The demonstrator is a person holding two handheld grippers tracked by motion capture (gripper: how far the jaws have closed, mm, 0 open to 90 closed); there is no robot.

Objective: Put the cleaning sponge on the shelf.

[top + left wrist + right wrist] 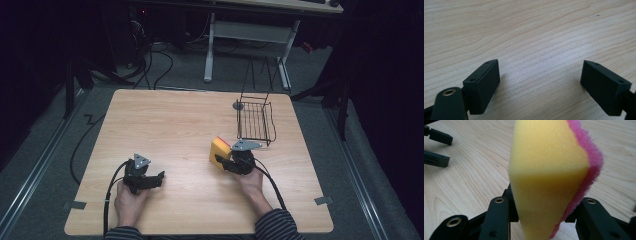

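The right gripper (226,163) has its jaws closed on a sponge (219,150), yellow foam with a pink scouring layer. In the right gripper view the sponge (549,177) stands on edge between the two black jaws, pinched low down, where its body narrows. Its long axis runs up and away from the jaws, and the pink layer faces the jaw on that view's right.

From the high view the sponge sits near the middle of the table (165,125), slightly to the right, just in front of the wire rack (254,120) but apart from it. It rises above the gripper with its broad yellow face turned toward the person's left and the pink strip along the rack side. Whether its lower edge touches the tabletop is hard to tell; it seems to be lifted a little.

The left gripper (161,176) rests low over the table at the near left, well apart from the sponge. In the left gripper view its jaws stand wide apart with bare wood (529,37) between them, holding nothing.
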